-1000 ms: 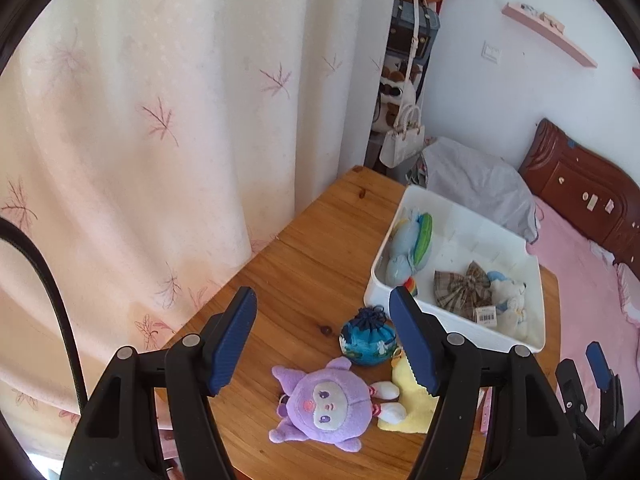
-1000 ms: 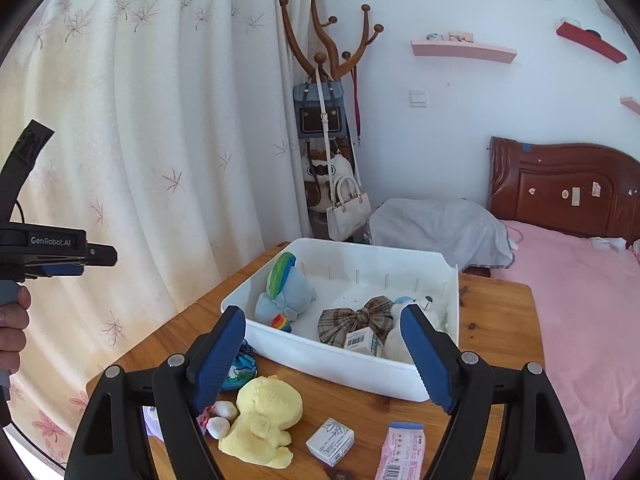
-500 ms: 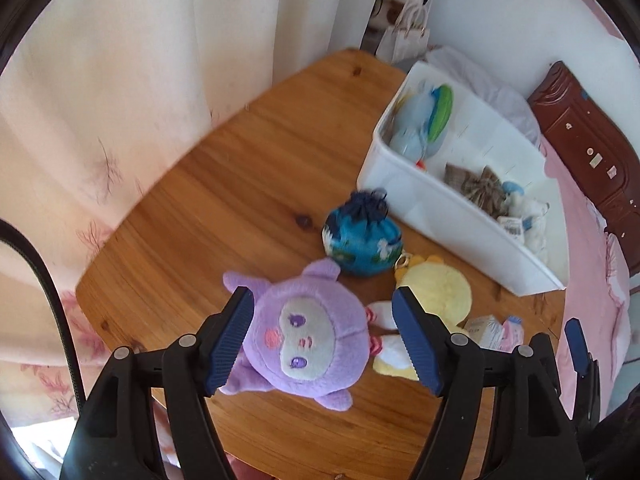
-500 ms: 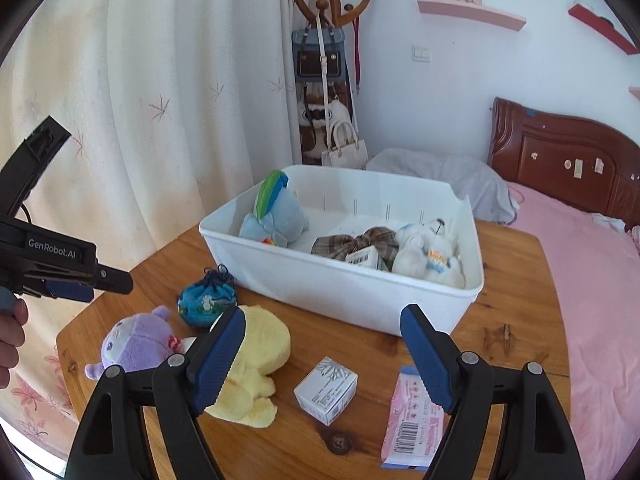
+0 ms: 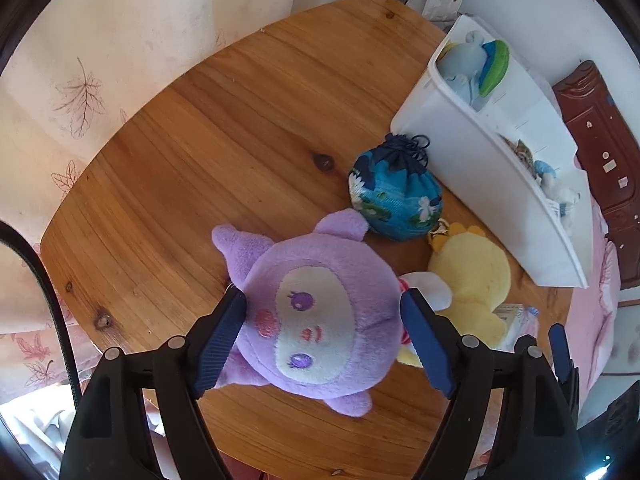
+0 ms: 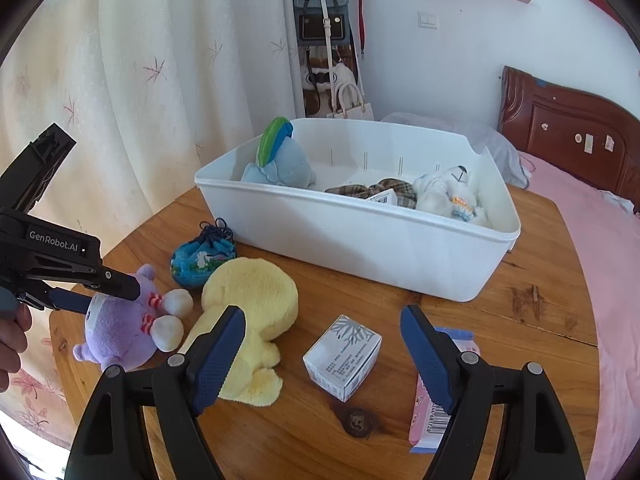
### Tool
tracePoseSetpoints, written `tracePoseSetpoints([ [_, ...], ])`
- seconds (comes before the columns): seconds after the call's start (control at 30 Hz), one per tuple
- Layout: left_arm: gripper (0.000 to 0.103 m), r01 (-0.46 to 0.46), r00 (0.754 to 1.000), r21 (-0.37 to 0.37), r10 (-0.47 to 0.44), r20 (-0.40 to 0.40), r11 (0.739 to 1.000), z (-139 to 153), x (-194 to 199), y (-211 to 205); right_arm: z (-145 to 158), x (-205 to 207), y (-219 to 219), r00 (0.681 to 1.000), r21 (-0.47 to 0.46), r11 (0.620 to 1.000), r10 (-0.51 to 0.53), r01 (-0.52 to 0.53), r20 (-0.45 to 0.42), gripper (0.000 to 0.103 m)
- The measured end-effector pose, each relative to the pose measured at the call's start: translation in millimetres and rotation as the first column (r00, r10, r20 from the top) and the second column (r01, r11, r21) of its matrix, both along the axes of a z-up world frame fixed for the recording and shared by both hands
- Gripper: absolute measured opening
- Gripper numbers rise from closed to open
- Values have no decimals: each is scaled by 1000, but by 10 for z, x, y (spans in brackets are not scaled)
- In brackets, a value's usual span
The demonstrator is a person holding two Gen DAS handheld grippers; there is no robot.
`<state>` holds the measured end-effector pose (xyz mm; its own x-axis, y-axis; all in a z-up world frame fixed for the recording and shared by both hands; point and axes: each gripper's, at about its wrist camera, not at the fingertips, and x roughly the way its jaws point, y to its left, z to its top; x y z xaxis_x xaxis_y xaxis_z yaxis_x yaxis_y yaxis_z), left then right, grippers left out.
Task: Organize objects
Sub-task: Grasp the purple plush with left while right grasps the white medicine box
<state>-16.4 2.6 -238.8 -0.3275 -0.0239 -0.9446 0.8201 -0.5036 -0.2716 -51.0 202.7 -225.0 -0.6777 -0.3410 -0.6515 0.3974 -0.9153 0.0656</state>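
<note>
The left gripper (image 5: pixel 322 302) is straddling the purple plush toy (image 5: pixel 320 312), which is lying face up on the wooden table (image 5: pixel 208 148) near its front edge; the jaws have just been opening and are standing wide, one blue pad at each side of the toy's head, at or very near the fur but not visibly squeezing it. The right gripper (image 6: pixel 322 318) is hovering with its jaws likewise wide and holding nothing, the small white box (image 6: pixel 342 356) lying on the table between and below its fingers, the yellow plush toy (image 6: pixel 250 312) just behind its left finger and a pink packet (image 6: pixel 436 404) partly hidden under its right one. A blue drawstring pouch (image 5: pixel 396 196) is sitting beside both plush toys, close to the white bin (image 6: pixel 360 240), which is already holding a blue plush, a plaid bow and a white plush. Judged step: the pick-up of the purple toy is in hand, grasp not yet made. The next move is calling for the left jaws to close firmly on the soft head, followed by a lift clear of the bin's near wall and a release inside.
</note>
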Motion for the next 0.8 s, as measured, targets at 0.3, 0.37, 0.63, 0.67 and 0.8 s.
tracePoseSetpoints([
  [0.3, 88, 59, 998, 24, -59, 27, 998, -66, -62, 112, -130, -75, 42, 998, 1, 1000, -24, 24, 52, 81],
  [0.37, 90, 72, 997, 22, -73, 36, 997, -75, -86, 143, -151, -93, 54, 998, -4, 1000, -27, 27, 62, 81],
  [0.63, 92, 104, 992, 35, -106, 63, 994, -135, -140, 268, -221, -134, 88, 996, -13, 999, -35, 37, 86, 81],
  [0.67, 92, 112, 991, 36, -114, 66, 993, -138, -144, 280, -230, -143, 92, 995, -13, 999, -39, 40, 91, 80],
  [0.8, 92, 125, 989, 40, -128, 73, 991, -136, -139, 316, -267, -174, 111, 992, -17, 999, -41, 44, 115, 72],
])
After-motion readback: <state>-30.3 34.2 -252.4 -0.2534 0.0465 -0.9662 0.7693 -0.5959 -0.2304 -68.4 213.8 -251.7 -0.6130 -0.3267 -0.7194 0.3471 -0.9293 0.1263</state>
